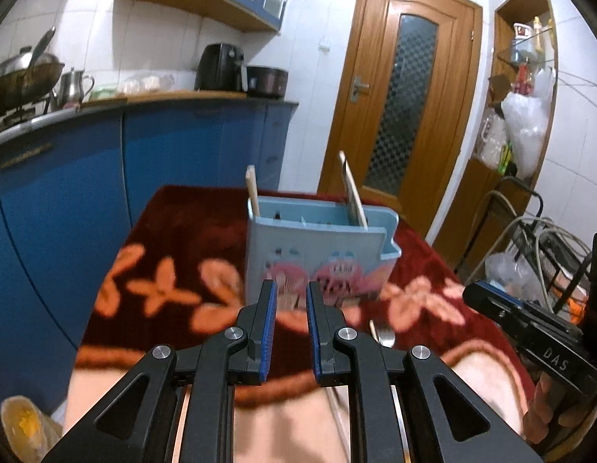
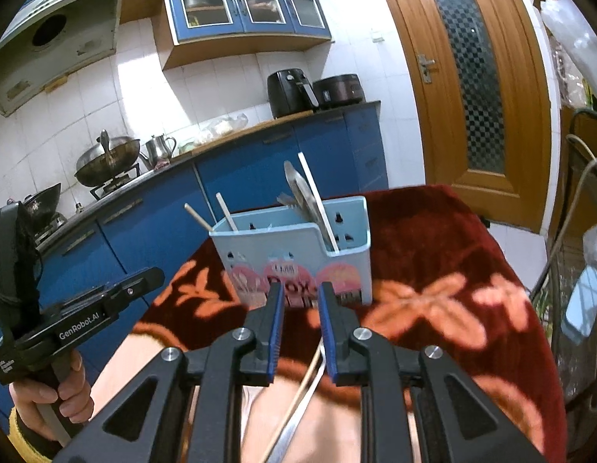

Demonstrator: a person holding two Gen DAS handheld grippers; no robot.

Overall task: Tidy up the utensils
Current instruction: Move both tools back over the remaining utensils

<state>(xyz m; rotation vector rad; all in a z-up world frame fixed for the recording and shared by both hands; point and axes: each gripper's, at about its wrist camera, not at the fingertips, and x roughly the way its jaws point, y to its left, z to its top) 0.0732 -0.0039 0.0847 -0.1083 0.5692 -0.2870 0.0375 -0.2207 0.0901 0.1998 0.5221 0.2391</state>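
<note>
Pale blue plastic utensil holder point(image 2: 298, 254), rectangular, divided, pink cartoon print on front; stands upright on dark red floral tablecloth point(image 2: 433, 270) at 12 o'clock from both grippers. Contents: wooden chopsticks point(image 2: 226, 212), metal spoon point(image 2: 298, 189). Left gripper point(image 1: 290, 301) and right gripper point(image 2: 301, 301): fingers narrowly parted, nothing between.

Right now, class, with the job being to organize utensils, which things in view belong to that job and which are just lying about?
Belongs to the job:
- light blue utensil holder on the red floral cloth
- chopsticks standing in it
- metal utensils in its right compartment
- fork lying on the cloth

Just lying about:
- air fryer
- wok
- kettle
- wooden door
</note>
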